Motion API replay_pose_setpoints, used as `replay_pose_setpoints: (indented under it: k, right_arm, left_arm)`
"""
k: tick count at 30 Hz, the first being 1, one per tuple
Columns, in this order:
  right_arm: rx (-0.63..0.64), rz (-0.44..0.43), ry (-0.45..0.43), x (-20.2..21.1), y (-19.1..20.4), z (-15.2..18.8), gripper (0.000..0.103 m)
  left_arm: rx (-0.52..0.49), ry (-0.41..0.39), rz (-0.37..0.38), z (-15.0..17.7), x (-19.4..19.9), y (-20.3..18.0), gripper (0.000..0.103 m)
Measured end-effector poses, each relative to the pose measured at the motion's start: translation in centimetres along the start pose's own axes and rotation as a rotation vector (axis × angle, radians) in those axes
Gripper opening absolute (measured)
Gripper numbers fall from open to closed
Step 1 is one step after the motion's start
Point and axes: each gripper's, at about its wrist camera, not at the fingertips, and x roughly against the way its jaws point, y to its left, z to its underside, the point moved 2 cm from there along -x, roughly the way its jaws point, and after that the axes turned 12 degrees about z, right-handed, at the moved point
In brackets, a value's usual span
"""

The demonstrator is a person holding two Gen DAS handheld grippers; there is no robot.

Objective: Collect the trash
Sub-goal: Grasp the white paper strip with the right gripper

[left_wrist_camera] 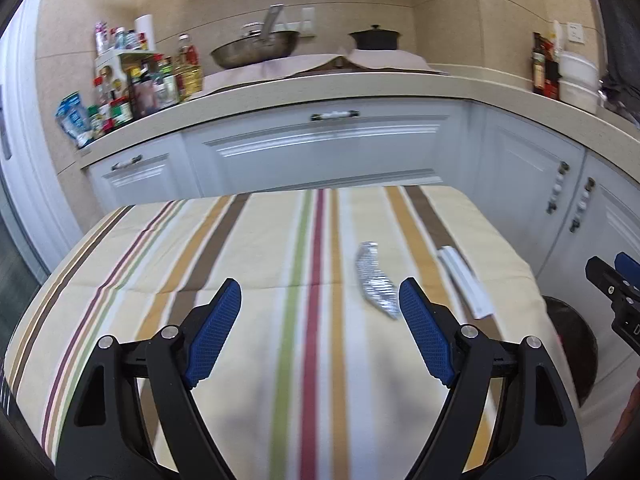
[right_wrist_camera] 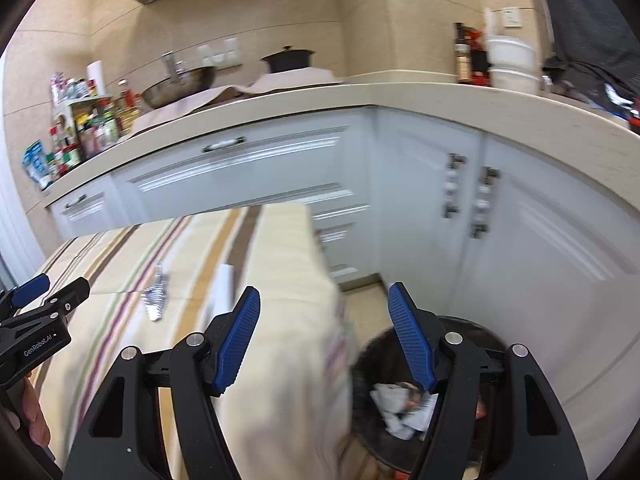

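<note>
A crumpled silver foil wrapper lies on the striped tablecloth, just ahead of my left gripper's right finger. A white flat paper piece lies to its right near the table edge. My left gripper is open and empty above the cloth. My right gripper is open and empty, held over the table's right edge and the dark bin, which holds crumpled white paper. The wrapper and the white piece also show in the right wrist view.
White cabinets with handles stand close behind and to the right of the table. The counter carries bottles, a wok and a black pot. The bin sits on the floor between table and cabinets.
</note>
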Motion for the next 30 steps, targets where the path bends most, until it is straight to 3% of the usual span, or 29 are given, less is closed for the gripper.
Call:
replay_pose_setpoints:
  k: [12, 25, 29, 30]
  right_arm:
    - [0.131, -0.086, 0.085, -3.7, 7.5, -0.2, 0.064]
    - [0.193, -0.114, 0.308, -8.0, 9.6, 0.9, 0.045]
    - [0.228, -0.091, 0.301, -7.8, 9.7, 1.1, 0.039]
    - [0.234, -0.090, 0.300, -7.7, 9.7, 1.2, 0.032]
  left_arm:
    - [0.092, 0.031, -0.048, 1.4, -0.7, 5.4, 0.079]
    - [0.122, 0.057, -0.025, 1.7, -1.8, 6.5, 0.079]
    - [0.121, 0.066, -0.011, 1.8, -2.2, 6.1, 0.079]
    - [0.121, 0.069, -0.006, 1.8, -2.3, 6.0, 0.079]
